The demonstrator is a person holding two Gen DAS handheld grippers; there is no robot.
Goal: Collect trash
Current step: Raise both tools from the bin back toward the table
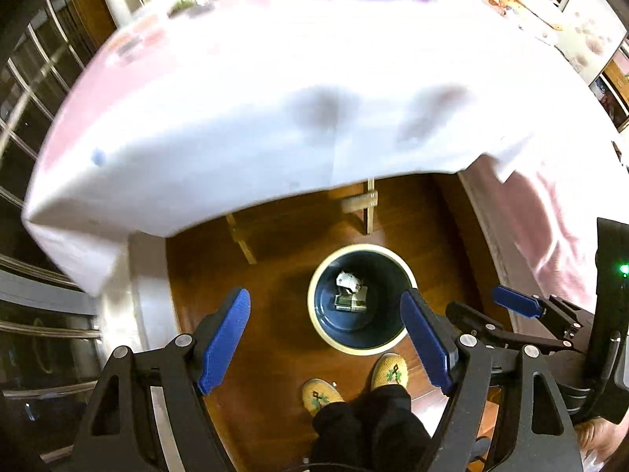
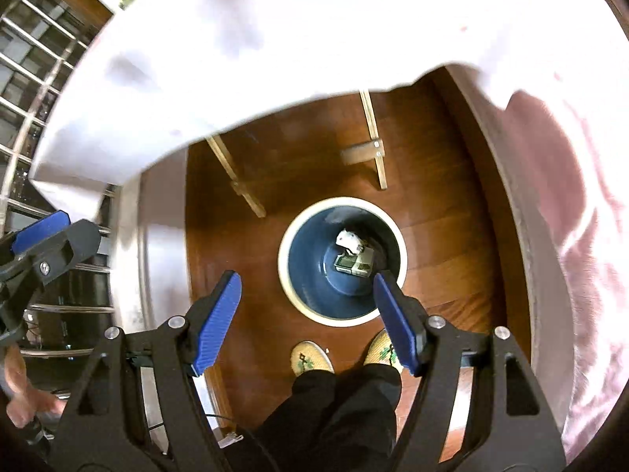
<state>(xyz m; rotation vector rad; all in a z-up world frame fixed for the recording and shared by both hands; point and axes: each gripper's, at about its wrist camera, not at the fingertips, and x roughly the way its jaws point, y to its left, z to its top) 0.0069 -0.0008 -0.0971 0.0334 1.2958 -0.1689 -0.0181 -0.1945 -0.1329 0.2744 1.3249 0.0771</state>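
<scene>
A round bin with a cream rim (image 1: 319, 334) (image 2: 284, 275) and a dark blue inside stands on the wooden floor far below both grippers. A crumpled white paper (image 1: 348, 280) (image 2: 349, 240) and a small green-and-white box (image 1: 351, 302) (image 2: 354, 265) lie at its bottom. My left gripper (image 1: 325, 297) hangs open high over the bin, with nothing between its blue pads (image 1: 226, 338). My right gripper (image 2: 307, 279) is open and empty too, beside the left one. One blue finger of each shows in the other's view: the right gripper's finger (image 1: 515, 302) and the left gripper's finger (image 2: 41, 226).
A table under a white cloth (image 1: 236, 118) (image 2: 236, 39) fills the upper part of both views, blurred. Light wooden legs (image 1: 369, 208) (image 2: 377, 157) stand beyond the bin. A person's slippers (image 1: 320, 393) (image 2: 310, 358) and dark trousers are just in front of it. Pink fabric (image 2: 570, 216) is on the right.
</scene>
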